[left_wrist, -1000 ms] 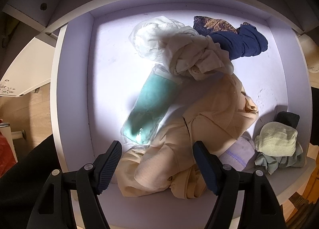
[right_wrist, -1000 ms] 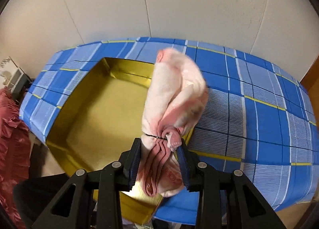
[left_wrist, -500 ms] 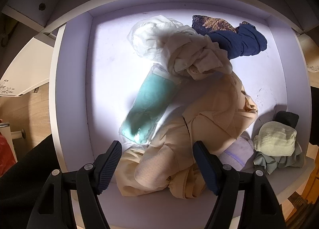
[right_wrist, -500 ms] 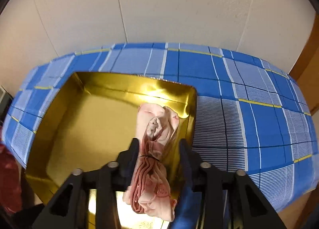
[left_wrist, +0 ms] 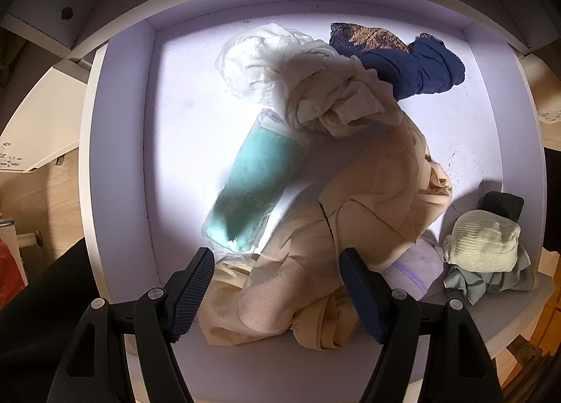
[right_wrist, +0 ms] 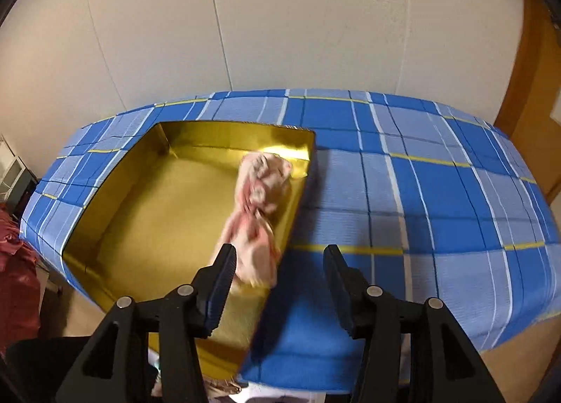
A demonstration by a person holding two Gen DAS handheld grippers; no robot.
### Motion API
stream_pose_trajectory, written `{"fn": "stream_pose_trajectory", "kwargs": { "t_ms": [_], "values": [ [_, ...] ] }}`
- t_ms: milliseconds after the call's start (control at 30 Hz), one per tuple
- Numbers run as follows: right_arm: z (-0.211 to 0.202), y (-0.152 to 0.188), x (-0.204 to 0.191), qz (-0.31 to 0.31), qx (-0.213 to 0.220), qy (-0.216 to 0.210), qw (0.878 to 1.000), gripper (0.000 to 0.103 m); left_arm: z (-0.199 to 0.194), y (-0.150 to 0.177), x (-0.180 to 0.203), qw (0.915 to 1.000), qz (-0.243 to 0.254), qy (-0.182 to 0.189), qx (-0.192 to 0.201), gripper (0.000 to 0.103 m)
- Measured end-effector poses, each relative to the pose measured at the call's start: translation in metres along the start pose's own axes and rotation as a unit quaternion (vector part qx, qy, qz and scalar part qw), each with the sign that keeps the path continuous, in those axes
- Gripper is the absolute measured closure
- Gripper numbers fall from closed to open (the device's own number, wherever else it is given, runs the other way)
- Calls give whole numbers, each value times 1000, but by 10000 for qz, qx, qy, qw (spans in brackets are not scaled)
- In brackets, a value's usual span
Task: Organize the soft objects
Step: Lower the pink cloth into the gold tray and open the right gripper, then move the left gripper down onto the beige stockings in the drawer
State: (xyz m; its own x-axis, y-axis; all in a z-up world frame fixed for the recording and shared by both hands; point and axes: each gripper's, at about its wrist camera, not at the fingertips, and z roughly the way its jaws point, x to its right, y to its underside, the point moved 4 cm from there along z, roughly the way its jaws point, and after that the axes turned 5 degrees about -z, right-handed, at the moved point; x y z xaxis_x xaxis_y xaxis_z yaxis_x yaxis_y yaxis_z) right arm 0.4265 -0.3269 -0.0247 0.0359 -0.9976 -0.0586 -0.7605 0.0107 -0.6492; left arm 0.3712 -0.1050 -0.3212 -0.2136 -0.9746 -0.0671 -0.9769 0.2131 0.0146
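A: What has changed in the right wrist view since a second ago?

B: Then the right gripper [right_wrist: 278,280] was clamped on the pink cloth [right_wrist: 261,213]. Now its jaws are apart and opening, and the cloth has dropped out of them. It lies ahead of the left jaw, inside the gold box [right_wrist: 147,213], along the box's right wall.

A: Does anything touch the cloth?

B: Its near end shows just beside the left jaw's tip; whether they touch, I cannot tell. The right jaw stands well clear, over the blue plaid cover [right_wrist: 438,192].

A: How does the cloth look?

B: A crumpled, twisted bundle, pale pink with redder streaks, pinched at the middle and blurred.

A: And the left side?

B: No change. The left gripper [left_wrist: 277,287] hangs over the white drawer [left_wrist: 115,157], jaws wide apart with nothing pinched. The beige garment [left_wrist: 350,227] lies below and between them. Ahead of the left jaw is a teal bundle in clear wrap [left_wrist: 252,192]; farther ahead a white cloth [left_wrist: 259,55] and navy fabric [left_wrist: 413,69]. Out past the right jaw sit pale green socks [left_wrist: 484,245].

A: The room?

B: The gold box rests on the plaid-covered surface, against a plain cream wall [right_wrist: 280,17]. Red fabric [right_wrist: 17,280] is at the far left edge.
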Motion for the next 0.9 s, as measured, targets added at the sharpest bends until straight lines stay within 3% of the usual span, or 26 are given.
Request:
{"fn": "stream_pose_trajectory", "kwargs": {
  "t_ms": [167,367,567,767,900],
  "values": [
    [-13,35,5,24,-38,4,10000,49,2,2,-2,10000,37,12,20,27],
    [-19,93,6,210,-271,-148,9993,39,4,6,2,9999,134,14,11,27],
    [28,168,-9,527,-1242,-462,9898,39,6,8,1,9999,89,117,5,27],
    [87,220,-20,711,-2435,-501,9660,38,7,11,-9,9989,-194,429,-81,28],
    [107,246,-21,753,-2962,-438,9511,35,3,12,-13,9969,-336,706,-34,28]
  ]
}}
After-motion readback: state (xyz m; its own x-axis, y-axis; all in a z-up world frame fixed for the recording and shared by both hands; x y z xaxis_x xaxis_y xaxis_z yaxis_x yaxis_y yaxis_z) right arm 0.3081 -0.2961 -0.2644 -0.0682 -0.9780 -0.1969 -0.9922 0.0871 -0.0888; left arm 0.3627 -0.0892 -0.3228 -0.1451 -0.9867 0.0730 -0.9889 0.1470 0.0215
